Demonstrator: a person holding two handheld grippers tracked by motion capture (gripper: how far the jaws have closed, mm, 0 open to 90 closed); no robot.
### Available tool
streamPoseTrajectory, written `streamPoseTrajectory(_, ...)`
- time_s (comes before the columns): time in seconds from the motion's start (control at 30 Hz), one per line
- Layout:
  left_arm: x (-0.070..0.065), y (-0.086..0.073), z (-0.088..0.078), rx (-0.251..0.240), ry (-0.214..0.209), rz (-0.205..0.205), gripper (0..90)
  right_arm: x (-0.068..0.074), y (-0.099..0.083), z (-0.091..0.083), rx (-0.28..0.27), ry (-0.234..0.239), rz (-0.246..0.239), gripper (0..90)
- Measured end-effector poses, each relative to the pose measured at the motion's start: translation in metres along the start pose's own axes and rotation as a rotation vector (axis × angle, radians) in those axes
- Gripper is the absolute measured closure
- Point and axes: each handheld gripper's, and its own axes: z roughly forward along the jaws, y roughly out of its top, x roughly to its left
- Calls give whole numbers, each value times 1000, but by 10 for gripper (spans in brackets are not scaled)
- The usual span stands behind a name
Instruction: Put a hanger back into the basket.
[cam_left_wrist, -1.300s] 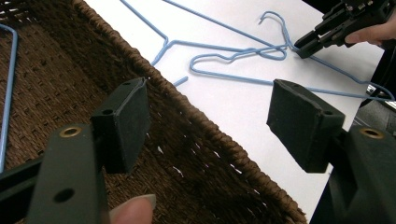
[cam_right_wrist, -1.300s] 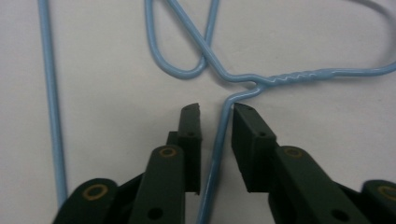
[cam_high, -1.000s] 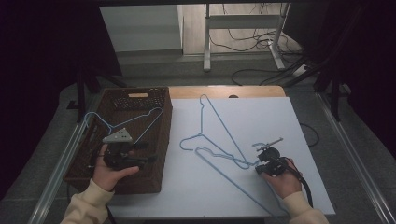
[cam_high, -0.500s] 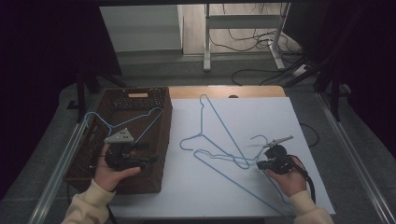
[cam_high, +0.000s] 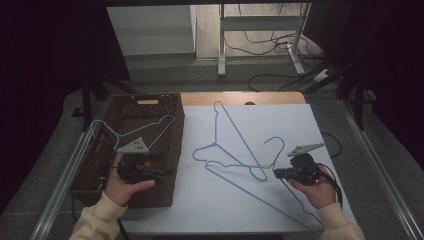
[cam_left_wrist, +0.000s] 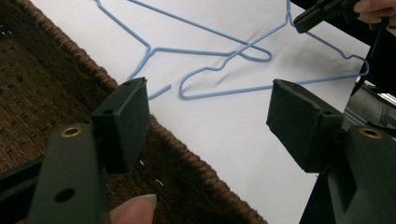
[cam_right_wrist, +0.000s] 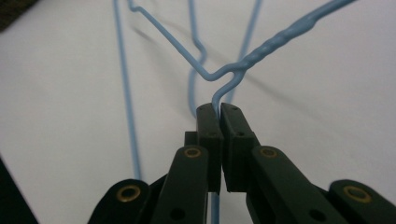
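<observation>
The right claw (cam_right_wrist: 219, 112) pinches the hanger's (cam_right_wrist: 243, 67) wire, while the left claw (cam_left_wrist: 208, 121) stands spread above the basket (cam_left_wrist: 42, 93).

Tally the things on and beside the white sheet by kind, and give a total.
Blue wire hangers: 3 (one in the basket, two crossed on the sheet, the near one pinched by the right gripper)
Brown wicker baskets: 1
Grippers: 2, with the left gripper
Total: 6
</observation>
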Motion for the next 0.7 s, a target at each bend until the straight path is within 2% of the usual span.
streamPoseTrajectory(0.17,-8,7,4,2,-14,27,302,6,4,-5,-28,37,-45,874)
streamPoseTrajectory(0.3,-15,14,10,6,-28,46,302,7,5,-7,-42,54,-59,874)
streamPoseTrajectory(0.7,-32,31,36,44,-54,98,301,10,8,-11,-64,101,-67,874)
